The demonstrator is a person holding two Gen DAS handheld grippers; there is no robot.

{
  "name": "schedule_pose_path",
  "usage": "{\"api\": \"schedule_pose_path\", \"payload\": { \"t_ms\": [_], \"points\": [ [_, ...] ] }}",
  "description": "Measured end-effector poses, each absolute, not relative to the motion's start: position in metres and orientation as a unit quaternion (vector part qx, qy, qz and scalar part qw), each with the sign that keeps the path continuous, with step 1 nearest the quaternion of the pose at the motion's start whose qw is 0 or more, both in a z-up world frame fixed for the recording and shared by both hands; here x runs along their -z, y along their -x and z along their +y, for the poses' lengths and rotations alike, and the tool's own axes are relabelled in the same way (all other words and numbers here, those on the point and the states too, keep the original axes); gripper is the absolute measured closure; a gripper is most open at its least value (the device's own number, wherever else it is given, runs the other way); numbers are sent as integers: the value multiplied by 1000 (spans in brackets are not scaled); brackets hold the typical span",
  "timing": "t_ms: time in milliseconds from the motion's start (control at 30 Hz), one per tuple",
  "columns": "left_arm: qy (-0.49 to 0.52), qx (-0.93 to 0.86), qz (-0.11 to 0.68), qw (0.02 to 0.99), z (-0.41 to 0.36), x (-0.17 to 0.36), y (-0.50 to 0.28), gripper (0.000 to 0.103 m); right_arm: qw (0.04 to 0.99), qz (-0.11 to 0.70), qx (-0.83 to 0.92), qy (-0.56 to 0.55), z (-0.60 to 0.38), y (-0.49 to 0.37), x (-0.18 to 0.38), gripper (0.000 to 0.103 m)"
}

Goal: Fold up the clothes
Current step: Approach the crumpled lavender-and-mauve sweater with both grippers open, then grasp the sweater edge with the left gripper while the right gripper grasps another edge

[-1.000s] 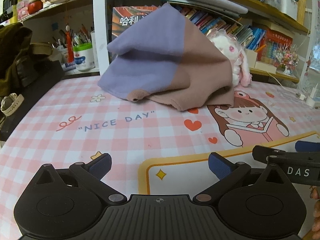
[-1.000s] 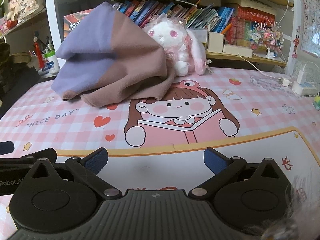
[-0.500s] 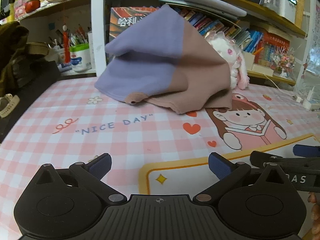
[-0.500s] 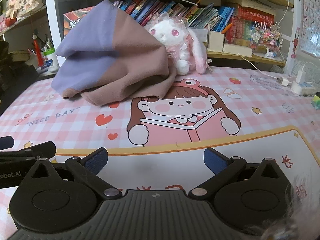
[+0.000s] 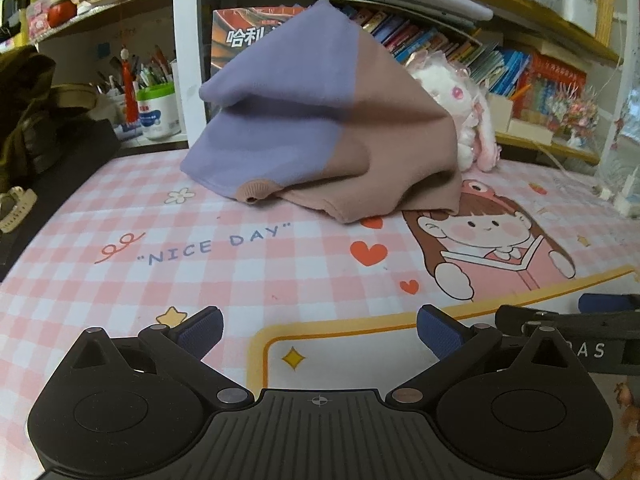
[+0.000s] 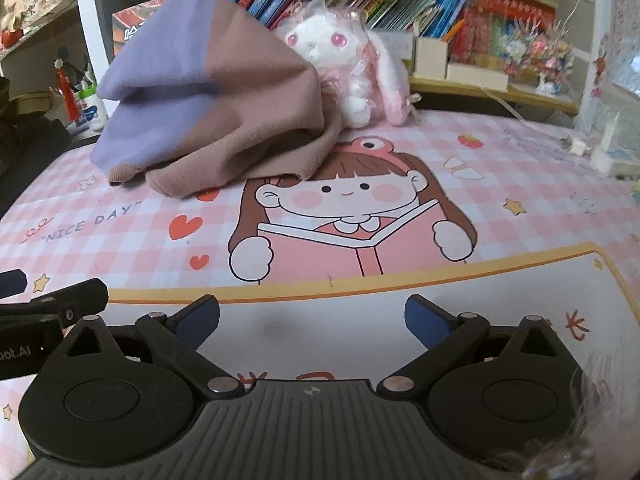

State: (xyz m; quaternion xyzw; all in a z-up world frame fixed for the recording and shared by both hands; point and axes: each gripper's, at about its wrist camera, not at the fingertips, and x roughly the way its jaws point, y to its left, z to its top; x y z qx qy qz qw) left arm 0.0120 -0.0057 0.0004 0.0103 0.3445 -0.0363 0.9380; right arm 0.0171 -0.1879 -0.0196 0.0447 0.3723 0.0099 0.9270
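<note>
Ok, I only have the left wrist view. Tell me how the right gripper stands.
Observer: The right gripper is open, with nothing between its fingers, over the mat and short of the sweater.
Operator: Describe the sweater's right end.
Observer: The brown hem there lifts off the mat, leaving a dark hollow that faces the right gripper.
Operator: Report what crowds that end.
Observer: The plush rabbit sits right behind it. The brown cloth overlaps the rabbit's side, and one white foot shows past the edge.

Bare mat [image 5: 280, 280] before heaped garment [image 5: 320, 120]
</note>
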Motion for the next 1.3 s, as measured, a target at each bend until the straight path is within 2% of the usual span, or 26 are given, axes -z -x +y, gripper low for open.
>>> {"api": "schedule_pose_path", "payload": {
  "t_ms": [267, 633, 1300],
  "points": [
    [11, 1, 370, 929, -36, -4, -12, 0, 925, 373, -66, -22, -216, -32, 18, 2],
    [0, -70, 351, 934, -75, -17, -26, 0, 926, 349, -142, 4, -259, -61, 14, 2],
    [-95, -84, 318, 939, -128, -9, -141, 0, 920, 368, -124, -58, -333, -98, 18, 2]
  ]
}}
